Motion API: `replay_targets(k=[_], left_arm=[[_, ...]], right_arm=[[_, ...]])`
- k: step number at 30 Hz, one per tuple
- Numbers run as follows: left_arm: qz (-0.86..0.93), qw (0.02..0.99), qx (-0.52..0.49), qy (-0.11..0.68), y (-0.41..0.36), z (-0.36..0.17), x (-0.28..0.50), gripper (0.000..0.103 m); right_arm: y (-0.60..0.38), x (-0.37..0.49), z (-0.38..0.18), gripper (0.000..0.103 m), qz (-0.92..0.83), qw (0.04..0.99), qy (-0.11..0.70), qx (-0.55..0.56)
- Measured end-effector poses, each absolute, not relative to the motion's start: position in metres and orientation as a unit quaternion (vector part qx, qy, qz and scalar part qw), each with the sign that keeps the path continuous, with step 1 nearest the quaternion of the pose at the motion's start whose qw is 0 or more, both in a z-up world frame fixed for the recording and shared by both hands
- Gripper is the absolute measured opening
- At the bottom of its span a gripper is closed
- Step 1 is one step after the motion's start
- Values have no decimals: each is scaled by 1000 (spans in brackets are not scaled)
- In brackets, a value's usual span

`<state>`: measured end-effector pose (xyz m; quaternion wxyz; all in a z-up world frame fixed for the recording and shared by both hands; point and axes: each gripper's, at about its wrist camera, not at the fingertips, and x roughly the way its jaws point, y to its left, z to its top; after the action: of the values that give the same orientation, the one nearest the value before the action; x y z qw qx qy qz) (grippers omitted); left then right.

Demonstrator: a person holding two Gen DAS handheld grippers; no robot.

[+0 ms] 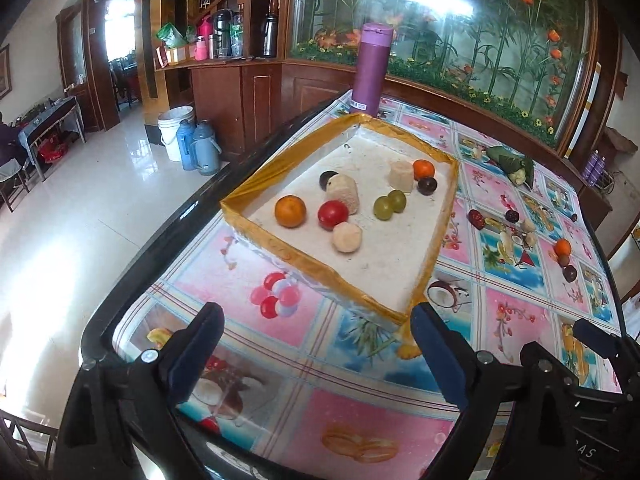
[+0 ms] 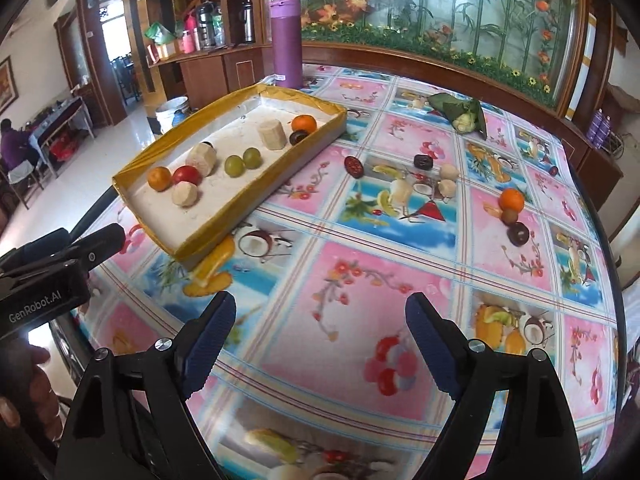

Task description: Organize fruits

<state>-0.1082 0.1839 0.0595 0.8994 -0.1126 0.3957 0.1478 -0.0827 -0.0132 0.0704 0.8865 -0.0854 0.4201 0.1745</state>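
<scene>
A shallow white tray with a yellow taped rim (image 1: pixel 280 160) (image 2: pixel 256 196) sits near the table's left edge. Inside lie an orange (image 1: pixel 290 211), a red tomato (image 1: pixel 333 215), two green grapes (image 1: pixel 390 204), pale peeled pieces (image 1: pixel 347 237), dark fruits and a second orange (image 1: pixel 423 169). Loose on the patterned tablecloth to the right are another orange (image 2: pixel 511 200), a dark round fruit (image 2: pixel 519 234), a red date (image 2: pixel 353 166) and pale pieces (image 2: pixel 448 171). My left gripper (image 1: pixel 316 320) hangs open just before the tray's near corner. My right gripper (image 2: pixel 320 304) is open over bare cloth.
A purple flask (image 2: pixel 286 42) stands behind the tray at the table's far edge. A leaf-wrapped bundle (image 2: pixel 460 114) lies at the back right. The table's black edge (image 1: pixel 168 236) drops to a tiled floor on the left. A glass cabinet runs behind.
</scene>
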Motion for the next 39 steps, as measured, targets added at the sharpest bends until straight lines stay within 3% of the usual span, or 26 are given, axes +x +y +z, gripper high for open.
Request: replay_targets(k=[28,39], left_arm=[[168,925,-24,340,181,81,-117,103],[155,922,-50,350,184,77,-122,103]], right_arm=[[6,-98,79,87,137,904,385,-123],[8,-102,76,87,136,904,382,-131]])
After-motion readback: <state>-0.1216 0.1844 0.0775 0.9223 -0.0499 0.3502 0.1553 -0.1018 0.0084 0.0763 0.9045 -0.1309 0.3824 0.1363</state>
